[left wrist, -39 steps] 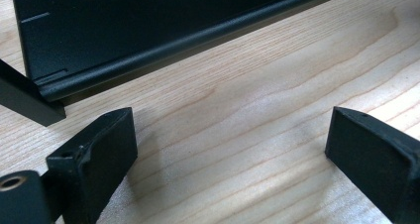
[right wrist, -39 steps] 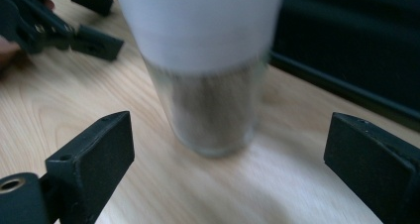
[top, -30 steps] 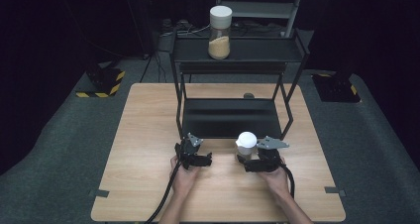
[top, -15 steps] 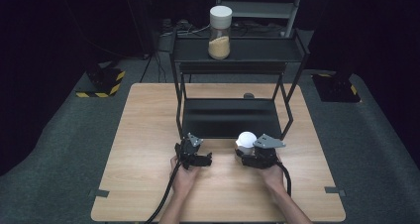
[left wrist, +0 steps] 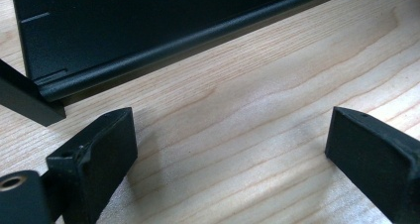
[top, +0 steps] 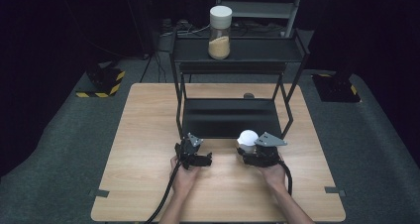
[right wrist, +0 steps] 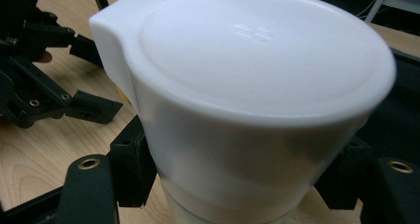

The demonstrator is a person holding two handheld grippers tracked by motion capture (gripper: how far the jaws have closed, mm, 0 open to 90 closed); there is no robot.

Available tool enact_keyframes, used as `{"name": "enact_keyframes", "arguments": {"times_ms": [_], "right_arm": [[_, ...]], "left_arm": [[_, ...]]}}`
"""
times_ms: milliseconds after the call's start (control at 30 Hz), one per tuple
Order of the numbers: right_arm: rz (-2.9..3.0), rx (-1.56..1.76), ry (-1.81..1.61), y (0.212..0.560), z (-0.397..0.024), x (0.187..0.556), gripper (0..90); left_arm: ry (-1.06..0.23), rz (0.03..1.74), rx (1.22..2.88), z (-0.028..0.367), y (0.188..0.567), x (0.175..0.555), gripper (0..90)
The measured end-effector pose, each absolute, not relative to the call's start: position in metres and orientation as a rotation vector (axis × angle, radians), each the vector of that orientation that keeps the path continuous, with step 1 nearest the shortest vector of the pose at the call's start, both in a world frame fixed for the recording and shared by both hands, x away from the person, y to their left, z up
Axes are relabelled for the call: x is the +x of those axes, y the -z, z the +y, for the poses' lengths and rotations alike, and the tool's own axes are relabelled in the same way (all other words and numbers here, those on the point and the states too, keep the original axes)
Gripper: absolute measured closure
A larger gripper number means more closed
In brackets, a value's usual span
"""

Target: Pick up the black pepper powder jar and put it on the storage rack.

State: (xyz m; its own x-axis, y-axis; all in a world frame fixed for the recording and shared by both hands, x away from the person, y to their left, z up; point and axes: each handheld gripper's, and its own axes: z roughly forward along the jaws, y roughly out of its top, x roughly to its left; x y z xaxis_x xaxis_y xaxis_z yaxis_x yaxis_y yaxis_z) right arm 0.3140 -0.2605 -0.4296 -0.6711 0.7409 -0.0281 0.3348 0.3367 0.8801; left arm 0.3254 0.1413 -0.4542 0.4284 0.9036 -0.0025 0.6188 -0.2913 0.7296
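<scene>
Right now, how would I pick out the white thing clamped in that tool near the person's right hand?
Start at the light wooden table and its black metal shelf rack. Just in front of the rack's lower tray, the right hand-held gripper grips a white plastic jar lid. Unlike the white-capped glass jar of tan powder on the top shelf, it has a pouring lip.

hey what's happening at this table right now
A person sits at a wooden table with a gripper in each hand. The right gripper has just closed its jaws on a white-lidded container standing in front of a black two-tier rack. The left gripper rests on the table with its jaws open and nothing between them. A jar with a white lid, partly filled with something tan, stands on the rack's top shelf.
</scene>
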Motion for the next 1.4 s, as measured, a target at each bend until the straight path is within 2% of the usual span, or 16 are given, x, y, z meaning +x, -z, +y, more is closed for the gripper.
{"name": "enact_keyframes", "arguments": {"times_ms": [567, 1400], "right_arm": [[2.174, 0.932, -1.336, 0.376, -0.281, 0.325, 30.2], [2.134, 0.962, -1.414, 0.271, -0.308, 0.352, 30.2]], "left_arm": [[-0.552, 1.281, 2.018, 0.141, 0.454, 0.325, 5.9], [-0.552, 1.281, 2.018, 0.141, 0.454, 0.325, 5.9]]}}
